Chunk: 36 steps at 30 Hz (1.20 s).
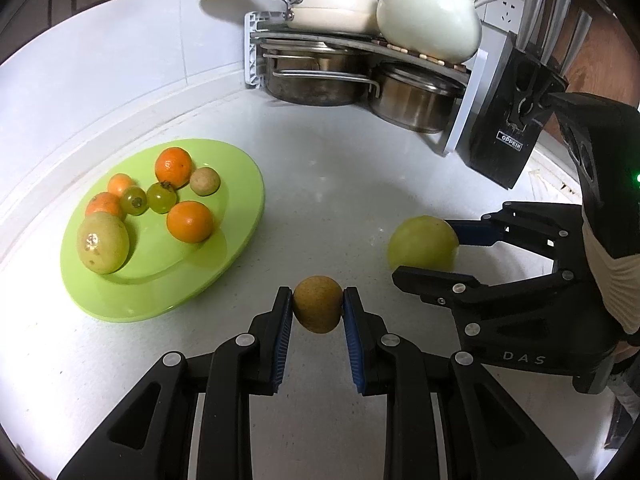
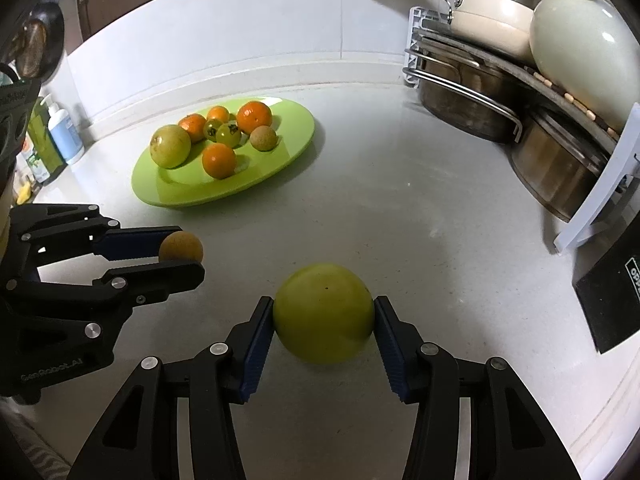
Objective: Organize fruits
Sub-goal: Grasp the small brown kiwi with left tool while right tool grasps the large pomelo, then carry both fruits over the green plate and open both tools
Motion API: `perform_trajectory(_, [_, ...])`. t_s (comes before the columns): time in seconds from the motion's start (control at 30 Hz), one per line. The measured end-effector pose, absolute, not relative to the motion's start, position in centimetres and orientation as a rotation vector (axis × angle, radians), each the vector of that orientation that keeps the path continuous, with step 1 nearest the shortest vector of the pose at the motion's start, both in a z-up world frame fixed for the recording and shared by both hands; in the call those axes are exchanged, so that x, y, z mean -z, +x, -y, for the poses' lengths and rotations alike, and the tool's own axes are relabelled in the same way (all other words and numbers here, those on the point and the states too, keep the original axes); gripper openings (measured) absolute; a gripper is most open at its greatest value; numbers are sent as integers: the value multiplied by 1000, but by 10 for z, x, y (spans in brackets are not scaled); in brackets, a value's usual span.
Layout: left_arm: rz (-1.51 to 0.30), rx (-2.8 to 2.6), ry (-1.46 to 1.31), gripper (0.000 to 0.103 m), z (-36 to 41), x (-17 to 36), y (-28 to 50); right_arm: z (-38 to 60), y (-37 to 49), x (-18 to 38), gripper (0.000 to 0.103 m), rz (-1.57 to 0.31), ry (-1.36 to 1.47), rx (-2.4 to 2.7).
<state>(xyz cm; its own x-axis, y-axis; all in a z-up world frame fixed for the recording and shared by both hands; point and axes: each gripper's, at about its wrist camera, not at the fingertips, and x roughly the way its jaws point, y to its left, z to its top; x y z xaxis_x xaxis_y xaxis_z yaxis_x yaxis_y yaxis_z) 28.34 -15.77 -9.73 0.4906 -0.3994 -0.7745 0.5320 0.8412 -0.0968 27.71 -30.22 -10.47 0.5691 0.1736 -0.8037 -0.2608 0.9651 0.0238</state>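
Note:
My left gripper (image 1: 318, 308) is shut on a small brown round fruit (image 1: 318, 309), held just above the white counter; it also shows in the right wrist view (image 2: 181, 246). My right gripper (image 2: 324, 316) is shut on a large yellow-green round fruit (image 2: 324, 314), seen from the left wrist view to the right (image 1: 423, 243). A lime green plate (image 1: 236, 216) lies ahead to the left and holds several oranges (image 1: 189, 221), small green fruits (image 1: 161, 197), a brown fruit (image 1: 204, 181) and a big green-yellow fruit (image 1: 103, 242). The plate (image 2: 292, 152) also shows in the right wrist view.
A white corner rack (image 1: 460, 120) with steel pots (image 1: 412, 98) and cream cookware (image 1: 430, 16) stands at the back right. A black knife block (image 1: 504, 136) stands beside it. Bottles (image 2: 62, 128) stand by the wall at the far left. A tiled wall bounds the counter behind.

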Motion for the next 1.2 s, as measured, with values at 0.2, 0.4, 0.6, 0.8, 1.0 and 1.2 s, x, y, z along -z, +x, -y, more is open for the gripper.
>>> perform_trajectory(0.2, [-871,562,148,26,149,85,274,297,268,91,50,-905,-92,-249])
perform_trajectory(0.4, [-841,552,134,26,138,70,263,289,258,74,50,-874,-79,-245])
perform_trajectory(0.6, [-807,530,117,26,124,57,252,277,249,57,50,-841,-84,-248])
perform_trajectory(0.8, [-777,506,102,26,108,44,246,264,243,42,50,-810,-80,-251])
perform_trajectory(1.0, [-735,469,94,26,89,31,246,249,243,31,50,-781,-93,-260])
perform_trajectory(1.2, [-697,440,85,26,73,18,251,235,249,18,50,-747,-95,-270])
